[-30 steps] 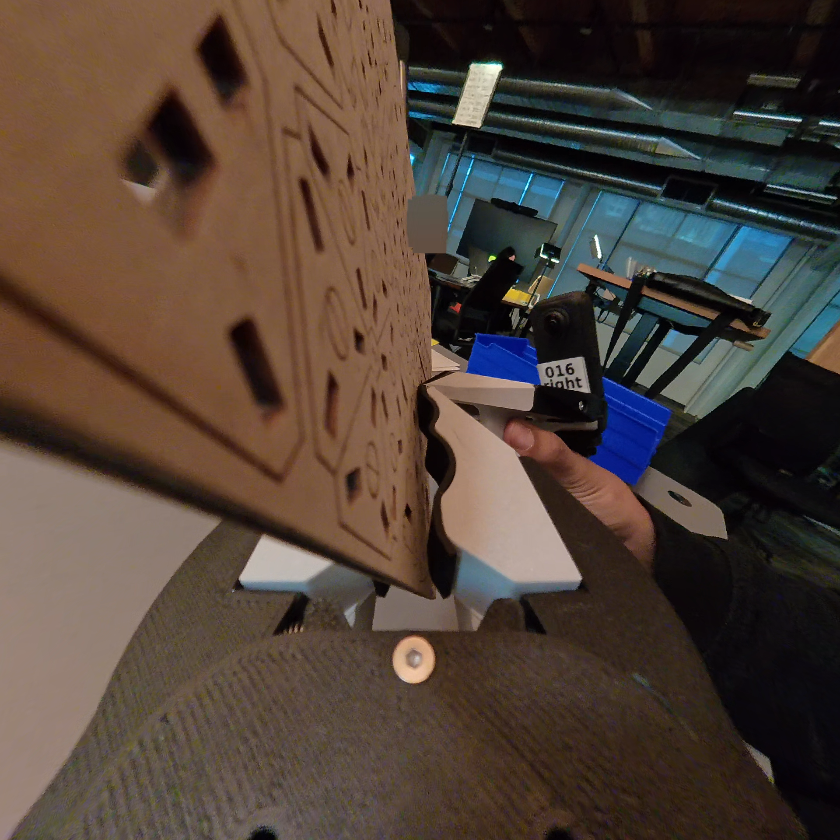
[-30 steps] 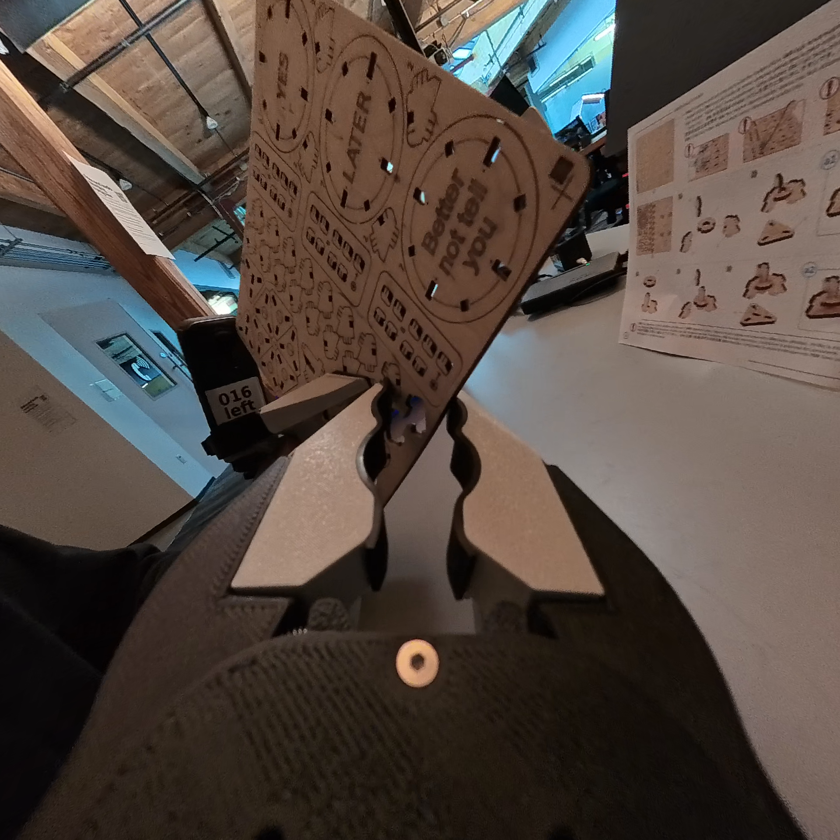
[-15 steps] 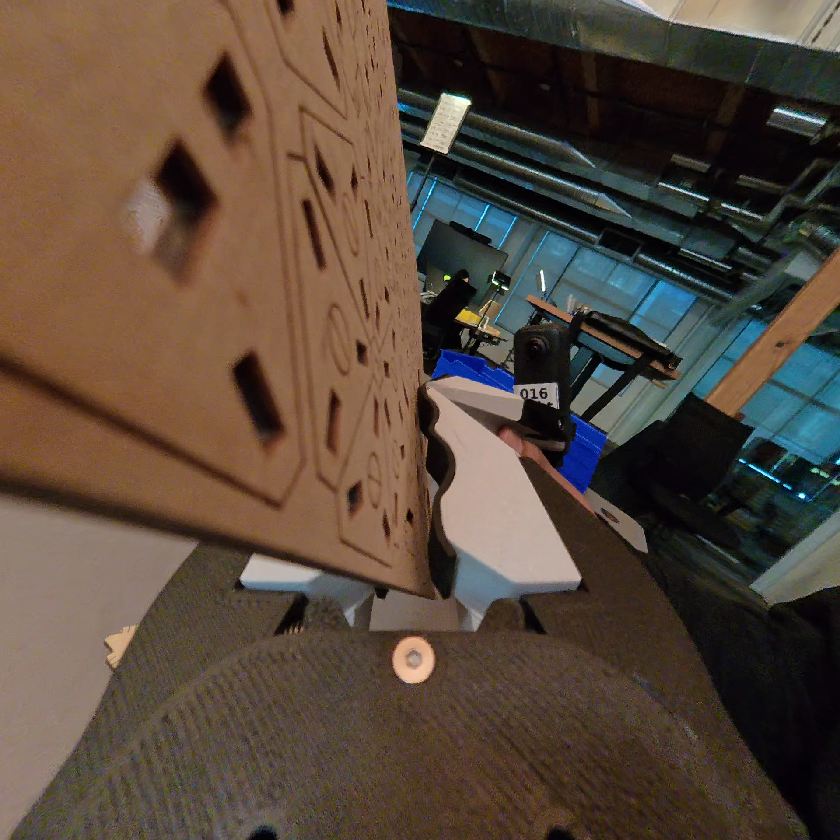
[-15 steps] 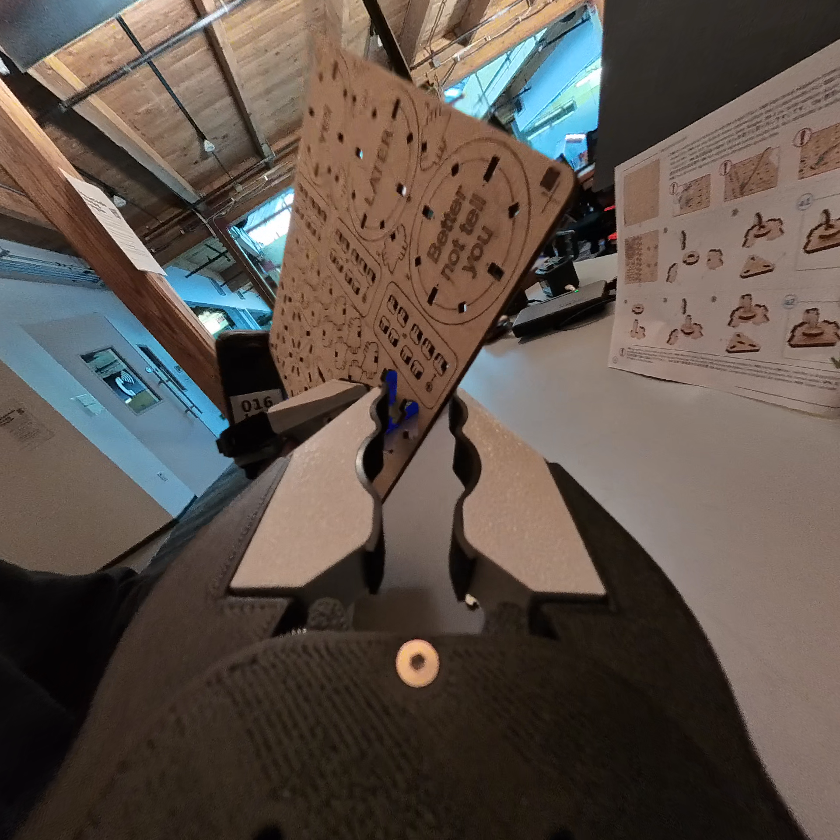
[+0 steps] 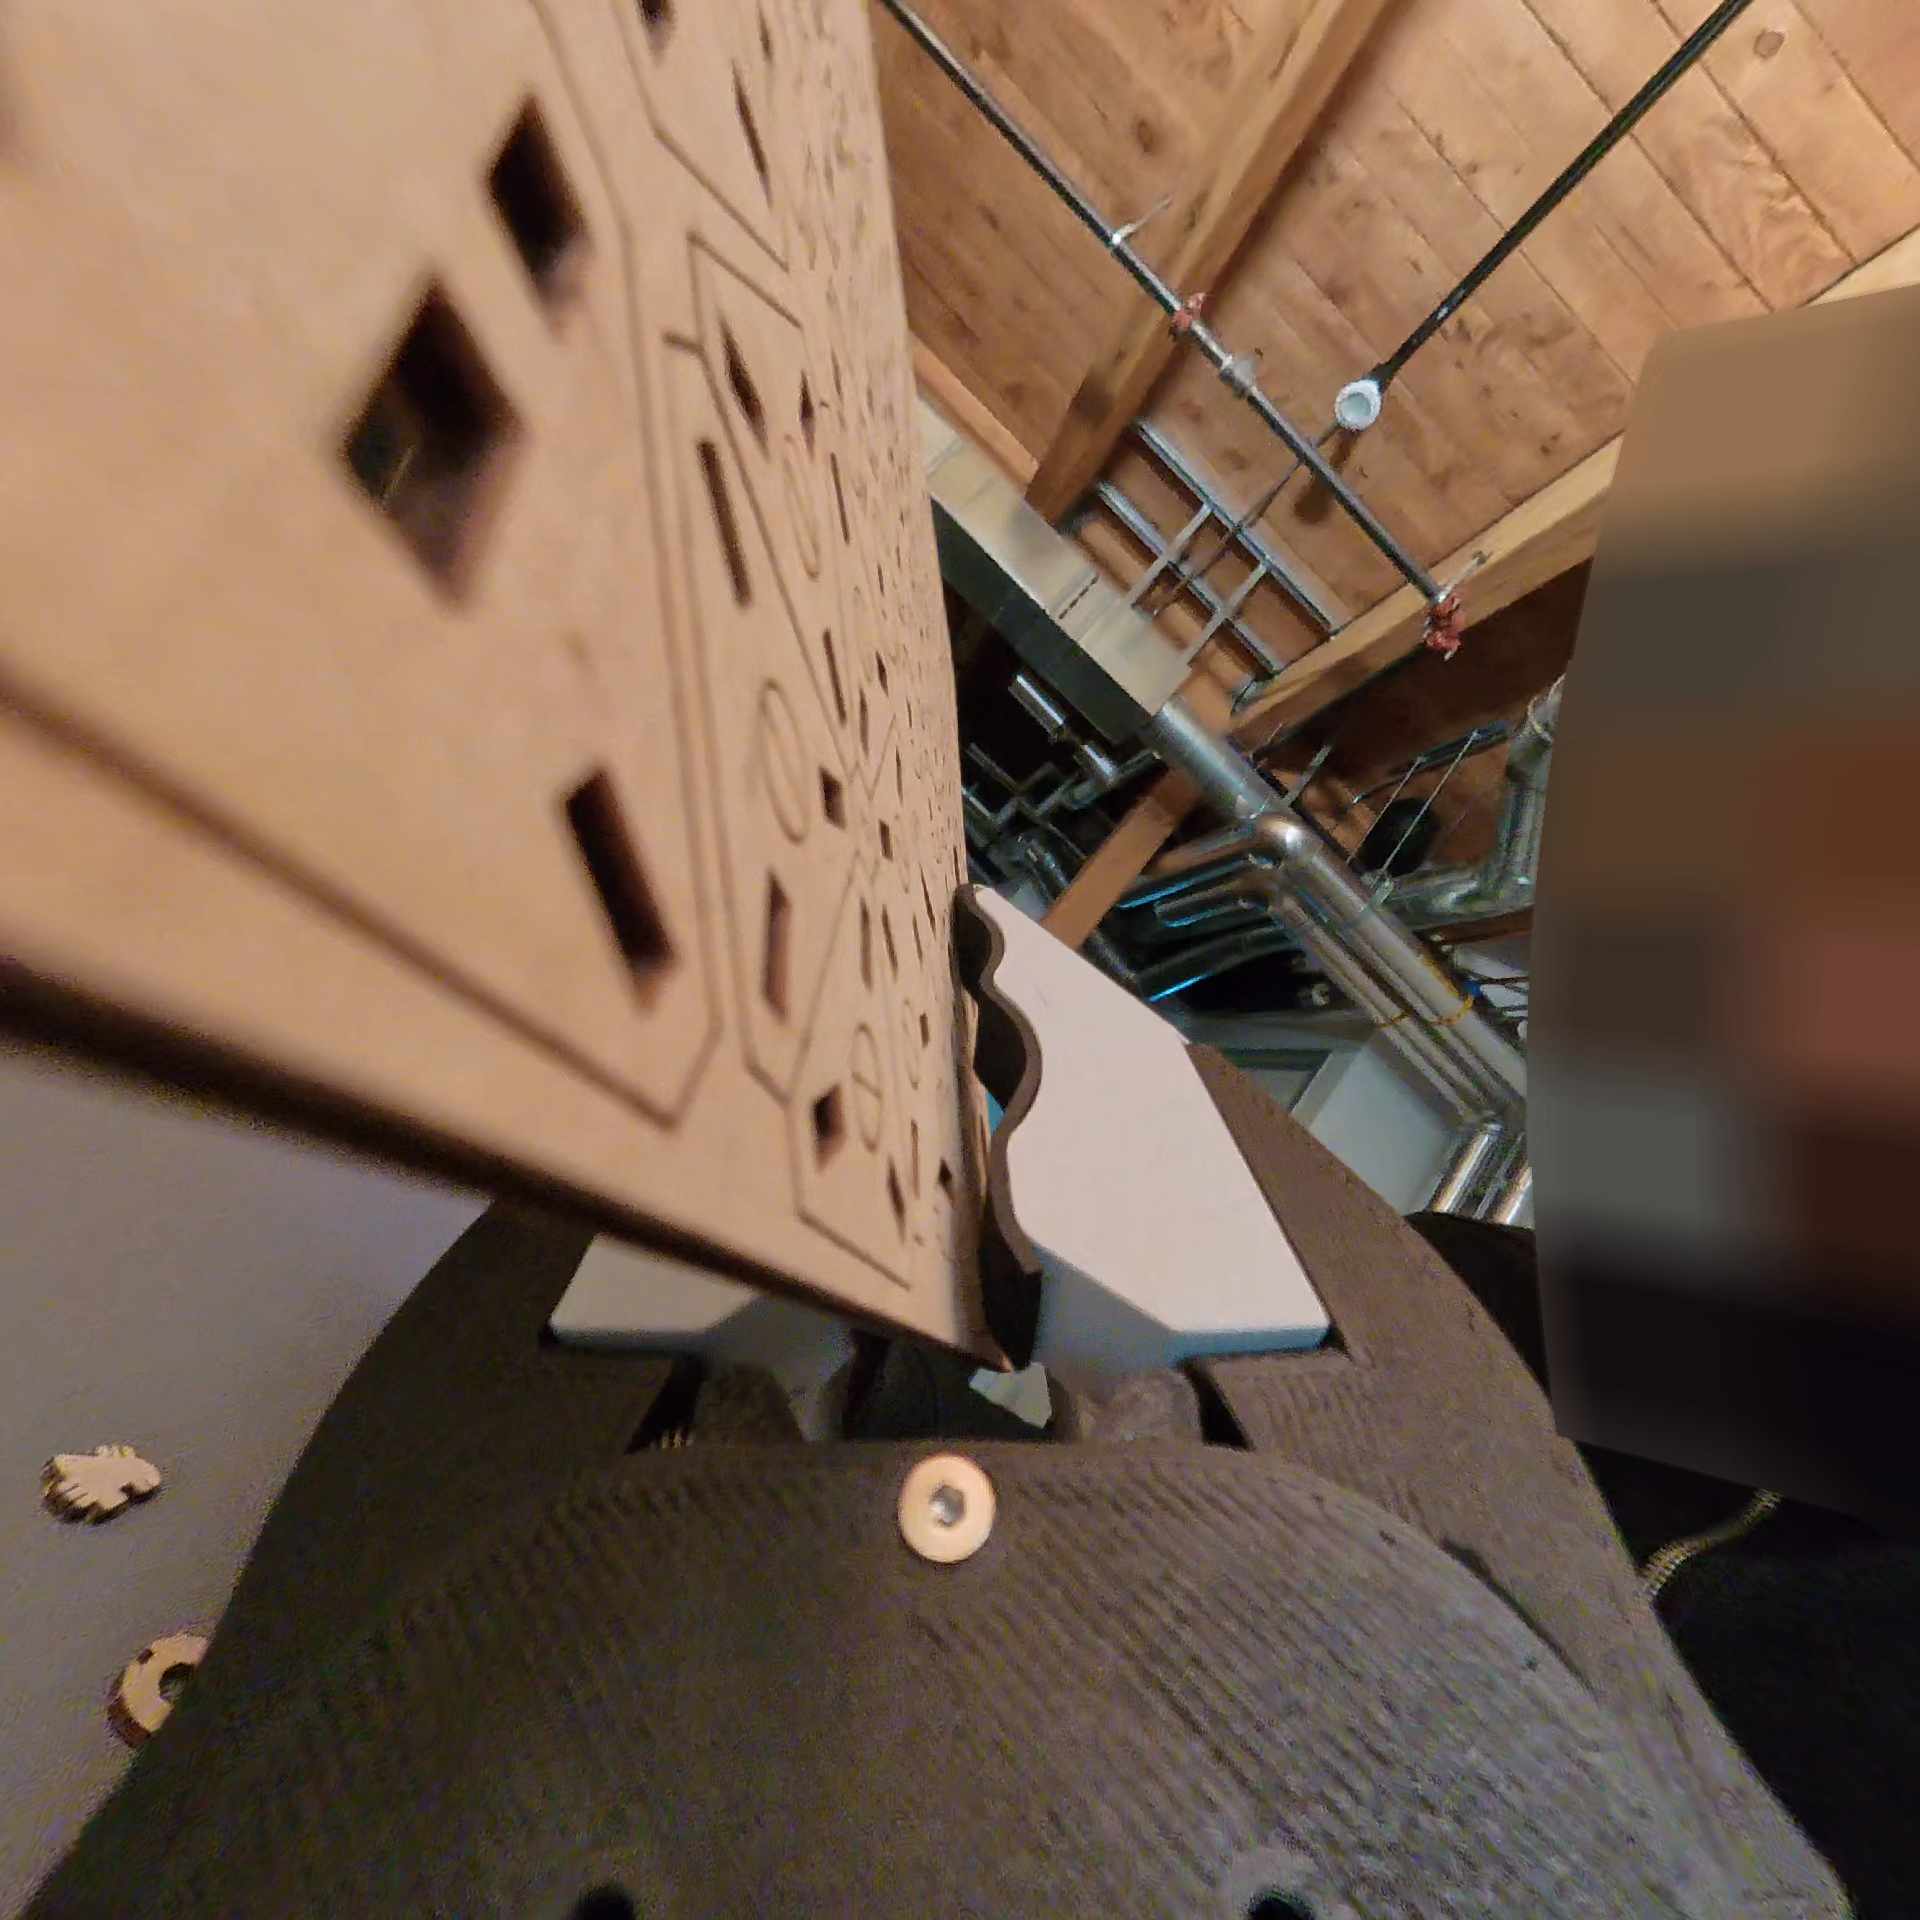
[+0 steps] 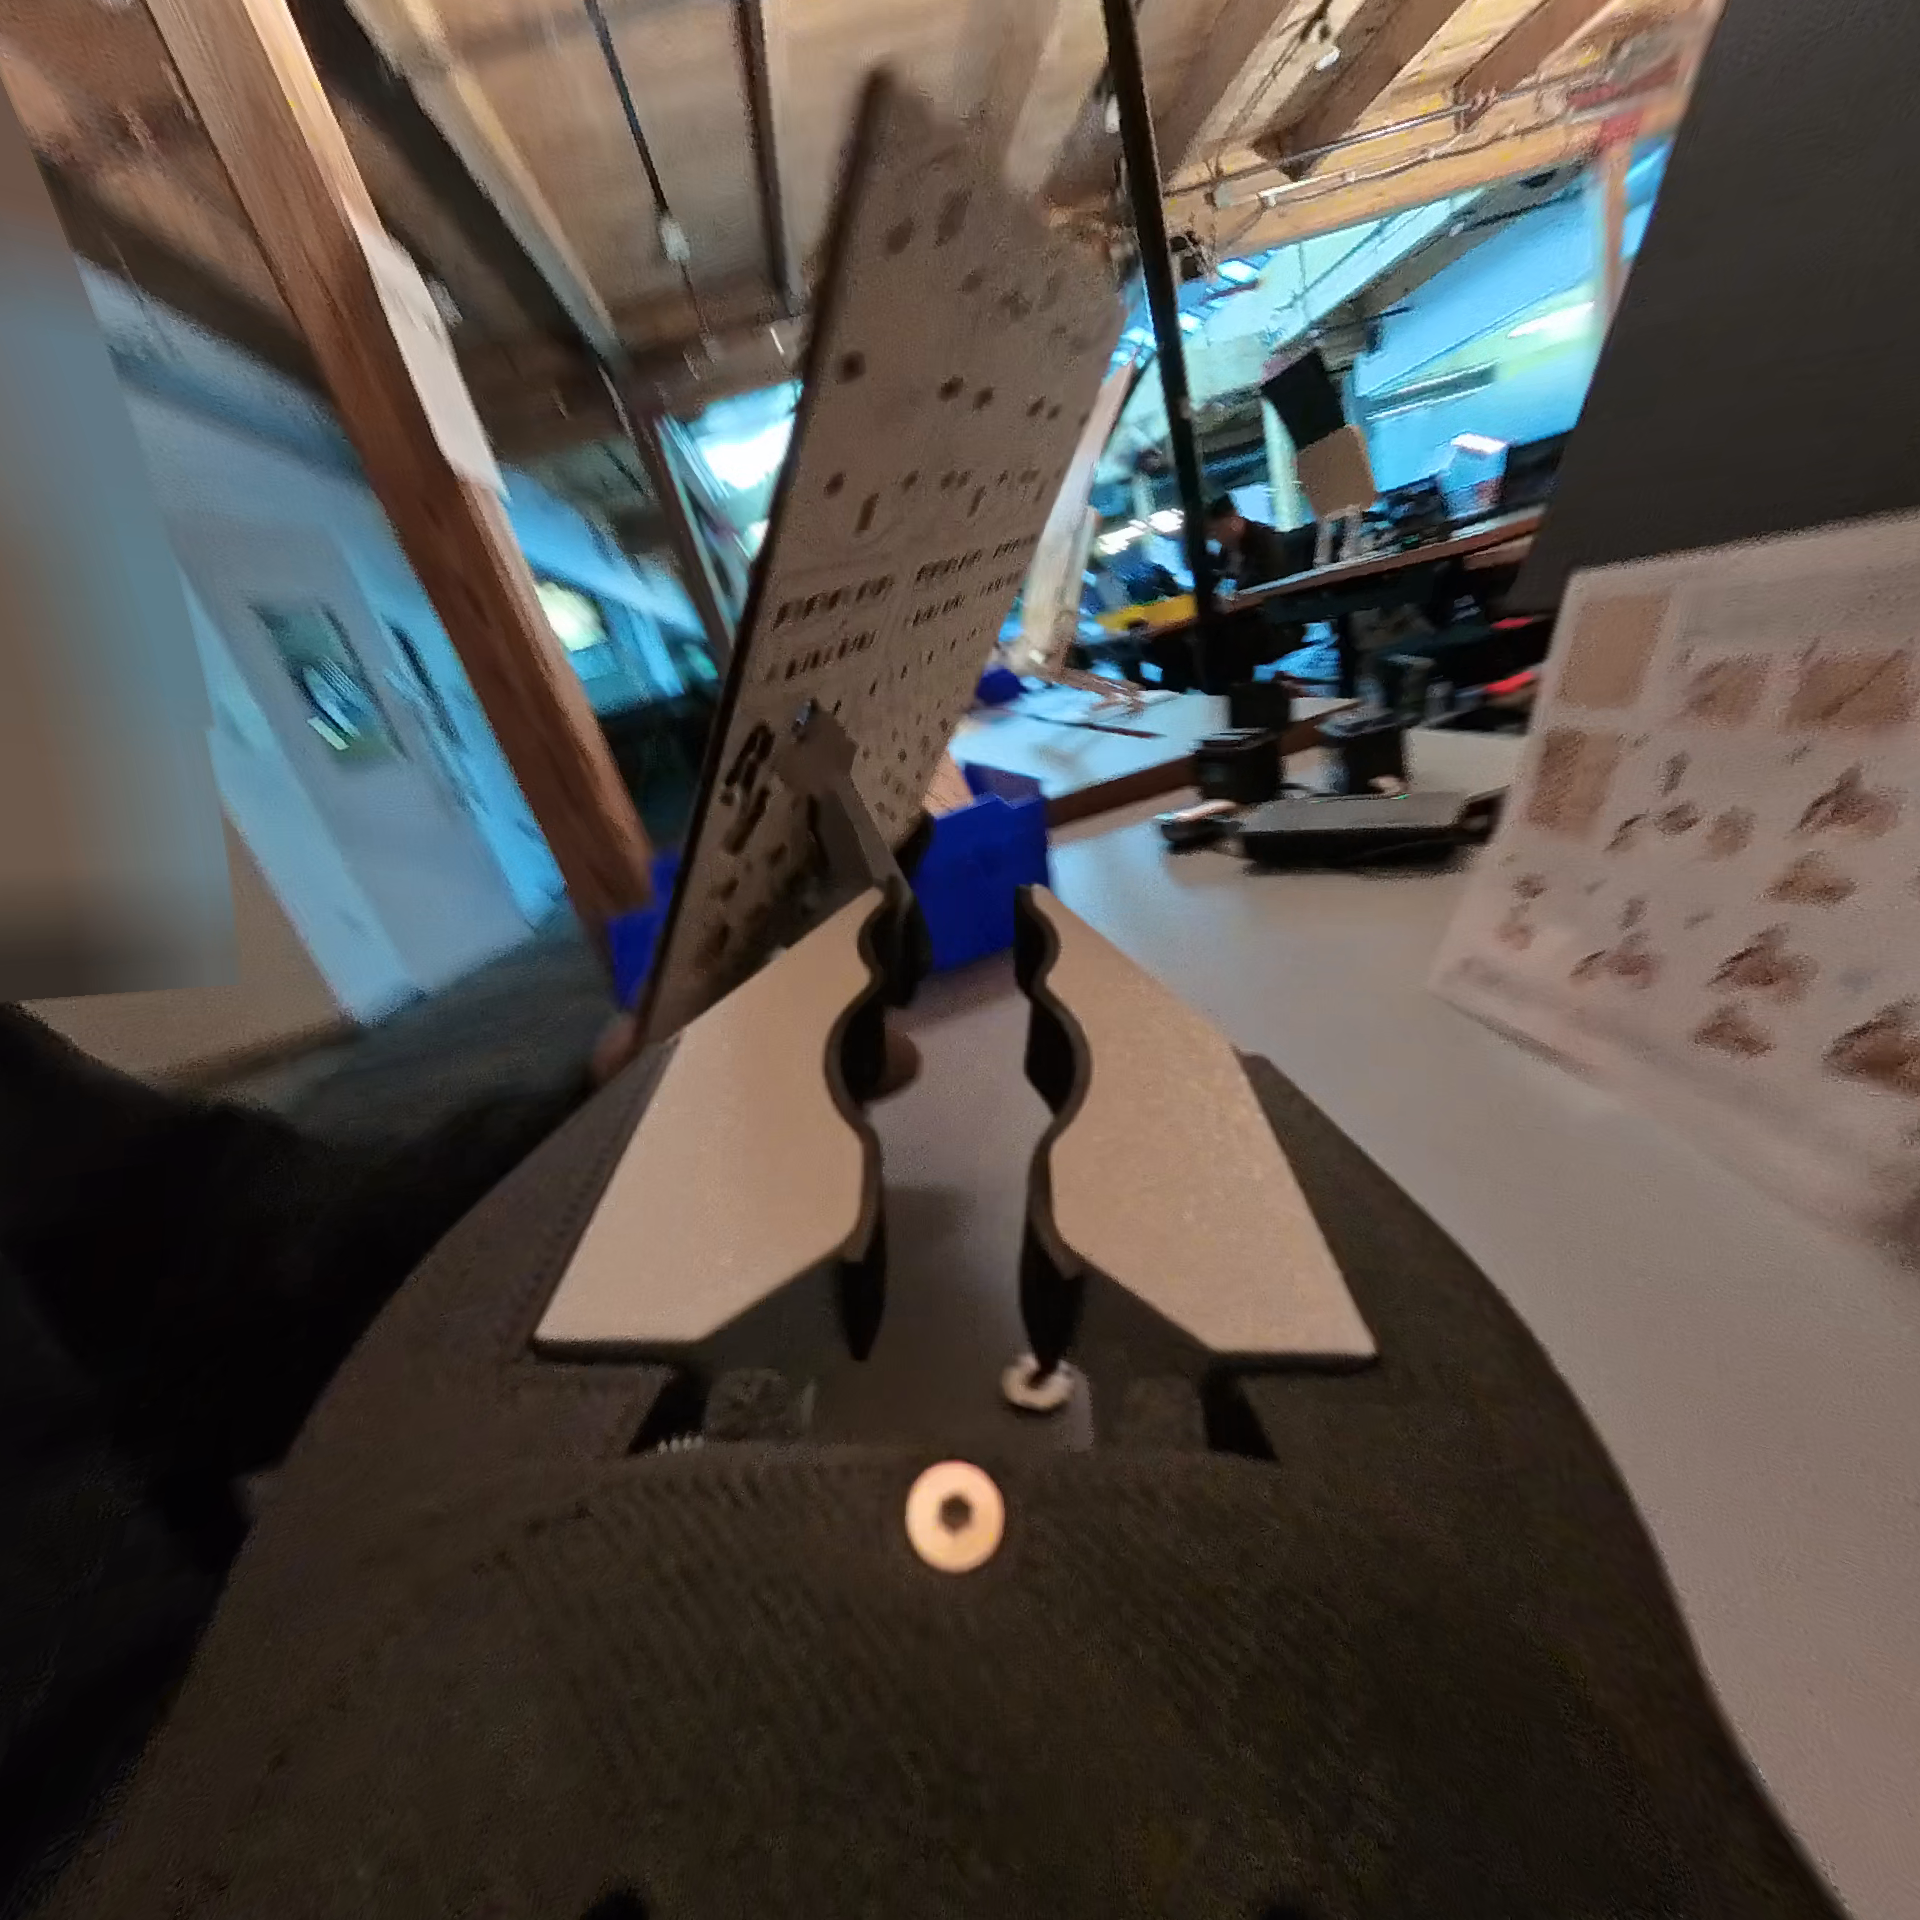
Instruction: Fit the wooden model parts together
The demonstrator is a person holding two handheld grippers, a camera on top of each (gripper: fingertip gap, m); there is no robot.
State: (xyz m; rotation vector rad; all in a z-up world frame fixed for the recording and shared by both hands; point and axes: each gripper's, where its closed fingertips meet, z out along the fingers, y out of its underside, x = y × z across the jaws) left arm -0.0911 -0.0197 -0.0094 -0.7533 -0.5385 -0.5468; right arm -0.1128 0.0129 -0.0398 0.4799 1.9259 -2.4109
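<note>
A thin wooden sheet [image 5: 436,644], laser-cut with slots and engraved outlines, was clamped by the left gripper [image 5: 961,1049]. In the left wrist view the sheet filled the upper left of the frame and ran down to the centre, where its lower corner sat between the fingers. The right-hand finger [image 5: 1122,1143] was pressed flat against the sheet's edge; the other finger was largely hidden behind the sheet, only its base showing below it. At the lower left of that frame, two small wooden cut-out pieces [image 5: 99,1484] lay on the pale table [image 5: 208,1247]. Wooden ceiling planks and metal pipes filled the upper right, and a blurred patch covered the right edge.

In the right wrist view the right gripper [image 6: 966,935] was seen at the centre of the frame with its fingers apart and a clear gap between them; nothing was gripped. The same sheet [image 6: 935,468] stood tilted just above and left of the left-hand finger [image 6: 748,1122], with the other gripper's finger seen on its lower part. Whether the finger touched the sheet could not be told through the blur. A blue bin [image 6: 987,862] was seen beyond the fingertips, and a printed sheet of diagrams [image 6: 1714,810] stood at the right of the frame on the table [image 6: 1351,1039].
</note>
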